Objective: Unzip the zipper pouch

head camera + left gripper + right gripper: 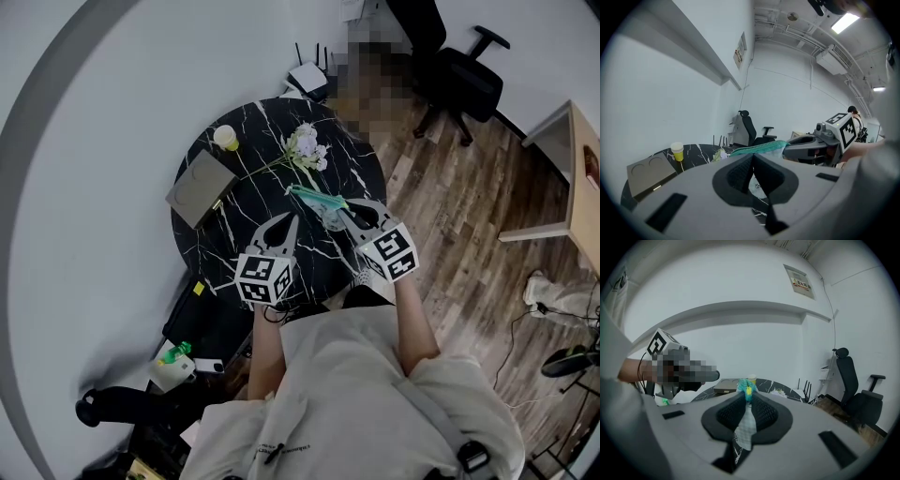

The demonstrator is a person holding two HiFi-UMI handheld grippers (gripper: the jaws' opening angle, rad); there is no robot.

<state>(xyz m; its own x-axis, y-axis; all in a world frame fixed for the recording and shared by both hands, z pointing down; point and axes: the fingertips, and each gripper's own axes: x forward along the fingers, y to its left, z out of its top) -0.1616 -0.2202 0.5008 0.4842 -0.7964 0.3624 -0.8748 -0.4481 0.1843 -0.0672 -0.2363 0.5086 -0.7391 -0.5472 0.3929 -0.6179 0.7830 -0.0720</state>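
Note:
The zipper pouch [319, 199], pale mesh with a teal zipper edge, hangs over the black marble table [202, 253]. My right gripper [342, 214] is shut on one end of it. In the right gripper view the teal zipper end with a yellow tag sticks out at the tips of my right gripper [747, 394], and the mesh pouch [746, 425] hangs between the pads. My left gripper [291, 221] is shut, just short of the pouch's other end, with nothing seen between its jaws. From the left gripper [753, 158] the teal zipper [757, 149] runs right toward the right gripper [806, 145].
On the table stand a yellow paper cup [225, 138], a bunch of pale flowers [305, 145] and a grey cardboard cup carrier [199, 187]. A black office chair [459, 75] and a white router [307, 77] are beyond the table. A green-capped bottle [173, 356] sits at lower left.

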